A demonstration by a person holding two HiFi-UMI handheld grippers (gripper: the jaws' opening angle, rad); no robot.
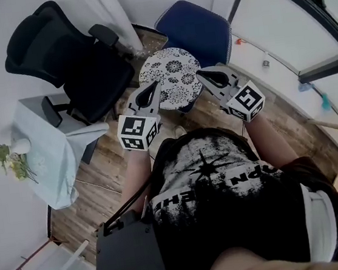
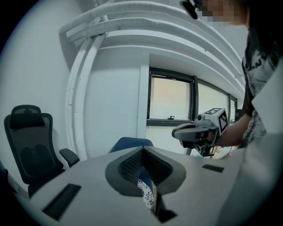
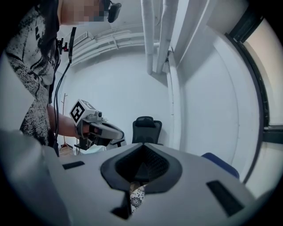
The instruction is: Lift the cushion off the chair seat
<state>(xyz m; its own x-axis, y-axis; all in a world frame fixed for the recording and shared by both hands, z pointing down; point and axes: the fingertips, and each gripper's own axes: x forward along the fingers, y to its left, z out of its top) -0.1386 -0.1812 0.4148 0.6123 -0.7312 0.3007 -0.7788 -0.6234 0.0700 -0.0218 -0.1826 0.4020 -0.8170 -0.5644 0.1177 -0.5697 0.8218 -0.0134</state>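
Black-and-white cushion [image 1: 172,70], clamped by left gripper [image 1: 153,91], right gripper [image 1: 206,76]

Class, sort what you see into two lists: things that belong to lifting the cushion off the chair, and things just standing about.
Job: patterned cushion, blue chair, left gripper and right gripper, both shut on the cushion.
Standing about: black office chair, cloth-covered table, flowers.

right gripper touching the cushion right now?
Touching. The right gripper view shows the right gripper with its jaws shut and the patterned fabric of the cushion pinched between them.
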